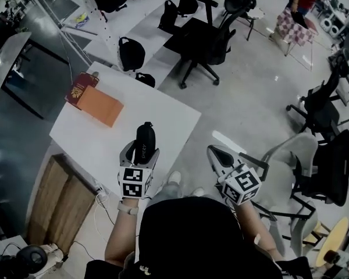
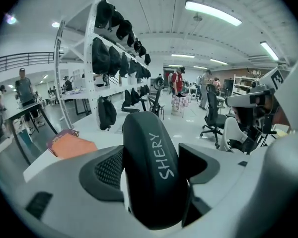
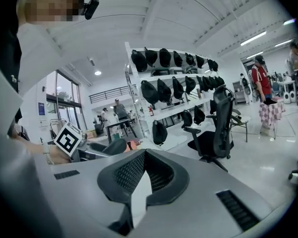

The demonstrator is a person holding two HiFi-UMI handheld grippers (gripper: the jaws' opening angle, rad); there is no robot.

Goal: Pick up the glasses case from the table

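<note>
A black glasses case (image 1: pixel 144 142) with white lettering is clamped between the jaws of my left gripper (image 1: pixel 143 156). It sticks out past the fingertips over the near part of the white table (image 1: pixel 163 112). In the left gripper view the case (image 2: pixel 151 157) fills the gap in the left gripper (image 2: pixel 154 166) and looks lifted off the table top. My right gripper (image 1: pixel 215 152) hangs beyond the table's right edge, over the floor. Its jaws are shut with nothing between them, as the right gripper view shows (image 3: pixel 143 156).
A dark red booklet (image 1: pixel 81 89) and an orange envelope (image 1: pixel 100 105) lie at the table's far left. A wooden cabinet (image 1: pixel 61 205) stands left of the table. Black office chairs (image 1: pixel 206 42) and a grey chair (image 1: pixel 305 156) stand on the floor ahead and right.
</note>
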